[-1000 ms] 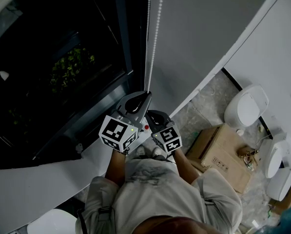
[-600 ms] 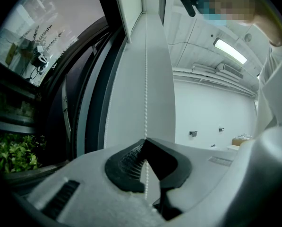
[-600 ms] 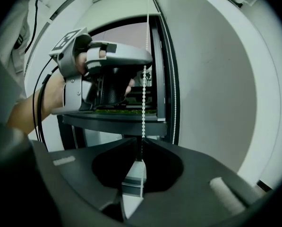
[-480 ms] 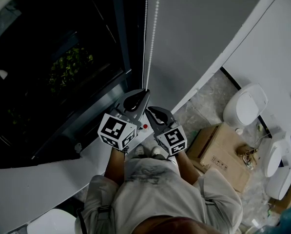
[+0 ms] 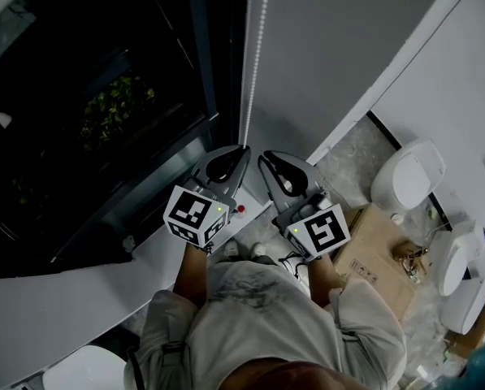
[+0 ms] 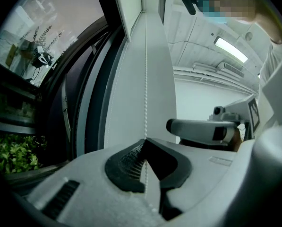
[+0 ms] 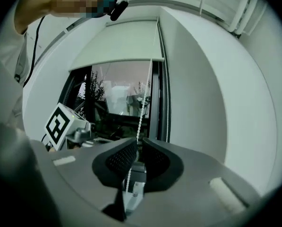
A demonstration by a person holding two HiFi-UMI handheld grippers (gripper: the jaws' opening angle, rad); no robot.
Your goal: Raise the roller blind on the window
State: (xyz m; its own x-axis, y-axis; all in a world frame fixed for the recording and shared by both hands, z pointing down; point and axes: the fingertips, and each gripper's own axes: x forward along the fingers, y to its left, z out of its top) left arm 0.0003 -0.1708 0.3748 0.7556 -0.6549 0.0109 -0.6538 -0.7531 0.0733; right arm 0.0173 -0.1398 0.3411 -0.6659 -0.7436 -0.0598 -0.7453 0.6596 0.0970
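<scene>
A white bead chain hangs down the right side of the dark window. In the left gripper view my left gripper is shut on the chain, which runs straight up from its jaws. The head view shows this gripper at the window's lower corner. My right gripper is raised beside it on the right. Its jaws stand slightly apart, and the chain passes loosely through the narrow gap. The roller blind covers only the top of the window.
A white sill runs below the window. On the floor to the right lie a cardboard box and several white ceramic fixtures. The wall stands close on the right of the chain.
My right gripper has risen along the chain, from low beside the left cube to level with the left jaws. The left gripper has kept still on the chain.
</scene>
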